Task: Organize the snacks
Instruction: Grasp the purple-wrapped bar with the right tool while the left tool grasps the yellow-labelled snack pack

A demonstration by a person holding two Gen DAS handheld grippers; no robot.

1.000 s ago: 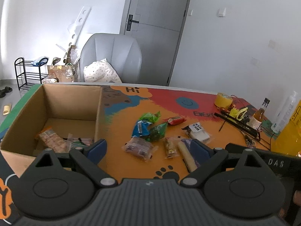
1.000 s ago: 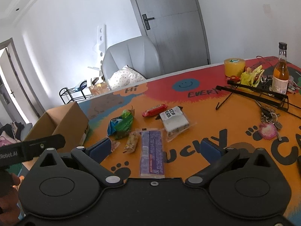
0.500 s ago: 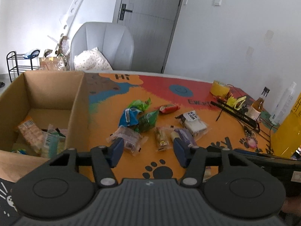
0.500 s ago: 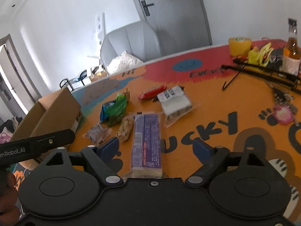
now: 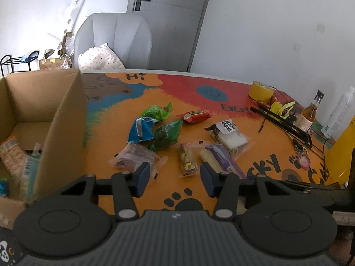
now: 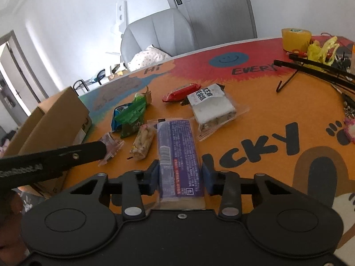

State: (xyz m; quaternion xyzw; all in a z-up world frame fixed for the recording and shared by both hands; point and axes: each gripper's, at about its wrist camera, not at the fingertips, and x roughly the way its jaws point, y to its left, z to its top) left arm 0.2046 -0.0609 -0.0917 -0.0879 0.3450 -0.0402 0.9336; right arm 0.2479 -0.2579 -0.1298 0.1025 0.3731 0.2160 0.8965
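Several snack packets lie on the orange table mat. My right gripper [image 6: 180, 178] has its jaws closed against both sides of a long purple-wrapped bar [image 6: 177, 153], which also shows in the left wrist view [image 5: 224, 158]. My left gripper [image 5: 173, 178] is open and empty, hovering above the mat between a clear-wrapped brown snack [image 5: 135, 157] and a small peanut bar [image 5: 187, 160]. A cardboard box [image 5: 60, 119] with several snacks inside stands at the left; it shows in the right wrist view too [image 6: 51, 119].
Green [image 5: 166, 133] and blue [image 5: 142, 128] packets, a red bar [image 5: 195, 116] and a white cake packet [image 5: 229, 133] lie further back. A tape roll [image 5: 260, 90], black stand [image 5: 284, 122], bottle [image 5: 310, 113] and yellow container [image 5: 341, 150] crowd the right side. A grey chair [image 5: 115, 40] stands behind the table.
My right gripper moved forward over the purple bar and its jaws closed onto it. My left gripper shifted right from the box toward the packets and its jaws narrowed.
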